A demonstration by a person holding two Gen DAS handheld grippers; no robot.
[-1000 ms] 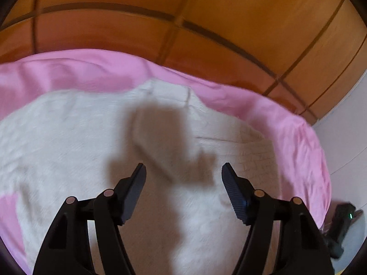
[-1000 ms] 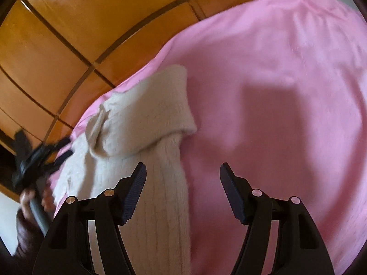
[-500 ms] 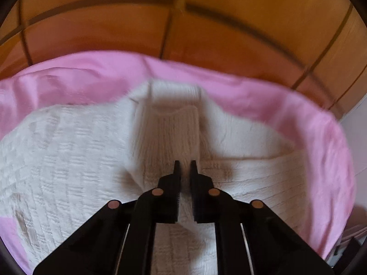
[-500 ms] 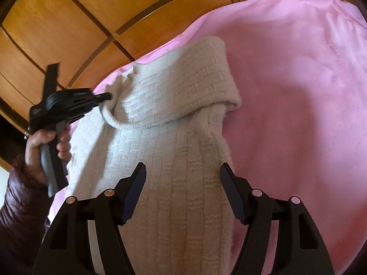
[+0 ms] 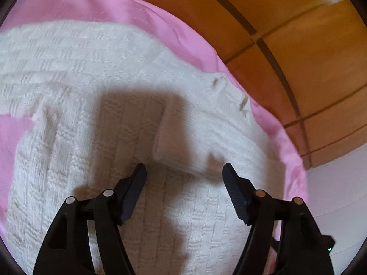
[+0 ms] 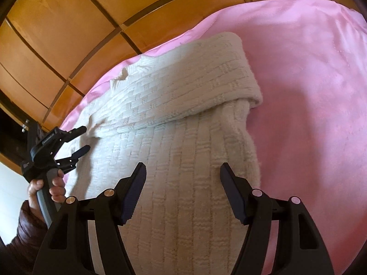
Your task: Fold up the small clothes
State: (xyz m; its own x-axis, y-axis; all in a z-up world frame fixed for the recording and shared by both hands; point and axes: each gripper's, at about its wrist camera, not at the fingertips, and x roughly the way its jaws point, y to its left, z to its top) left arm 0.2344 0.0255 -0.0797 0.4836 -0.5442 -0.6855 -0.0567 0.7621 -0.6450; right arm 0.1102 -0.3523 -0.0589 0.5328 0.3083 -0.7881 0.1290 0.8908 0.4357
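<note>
Left wrist view: the left tool (image 5: 184,171) has just been opening and stands wide, nothing between its jaws, over the cream sweater (image 5: 91,73) on the pink sheet (image 5: 91,2). The right tool (image 6: 182,171) gapes wide above the sweater too.

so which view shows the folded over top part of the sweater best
The right wrist view. There the folded-over band of the cream sweater shows whole, lying across the body on the pink cover. The left wrist view is blurred and shadowed, showing only a folded flap ahead of the open left gripper.
</note>
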